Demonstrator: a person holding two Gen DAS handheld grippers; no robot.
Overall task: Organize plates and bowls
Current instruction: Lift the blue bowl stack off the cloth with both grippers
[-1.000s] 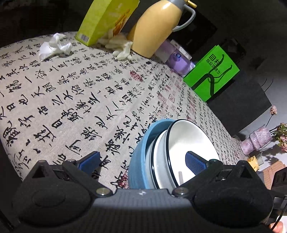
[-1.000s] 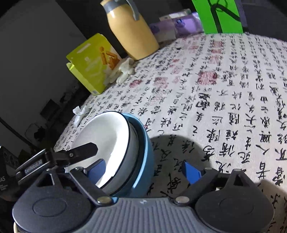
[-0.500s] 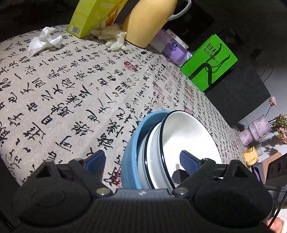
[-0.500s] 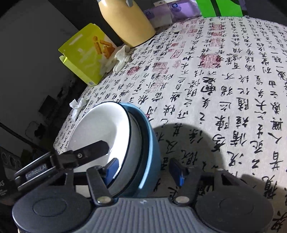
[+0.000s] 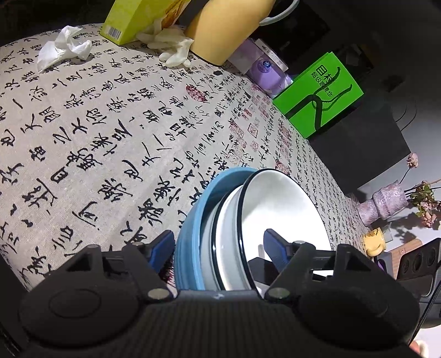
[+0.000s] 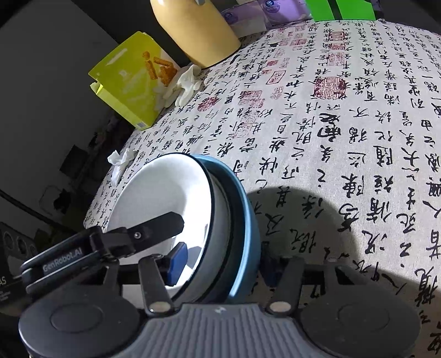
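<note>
Your left claw (image 5: 219,245) straddled the rim of the stack, and its jaws were closing: the outer blue pad (image 5: 162,247) sat just beside the blue bowl (image 5: 190,234), the inner pad (image 5: 275,249) hung inside the white bowl (image 5: 278,209). I couldn't tell whether the pads were pressing on the rim.

Your right claw (image 6: 222,260) was on the opposite side of the same stack, jaws closing too. One pad (image 6: 177,258) was down inside the white bowl (image 6: 160,198); the other finger was tucked behind the blue bowl's (image 6: 245,234) outer wall, its pad hidden. Whether it had bitten there, I couldn't tell.

The stack itself: black-rimmed white bowls nested inside the blue one, sitting between your two claws on the calligraphy cloth of the worktop (image 5: 96,124), near its close edge. In the right wrist view, the black finger of your left claw (image 6: 154,230) reached across the white bowl, just above your own inner pad.

Well beyond the claws, at the far edge of the worktop, stood the yellow thermos jug (image 5: 228,27), the lime snack box (image 5: 137,19) beside it, pale gloves (image 5: 173,46) between them, and a crumpled tissue (image 5: 63,49). Off to the right of your left claw sat purple tissue packs (image 5: 264,71) and a green bag (image 5: 319,93).
</note>
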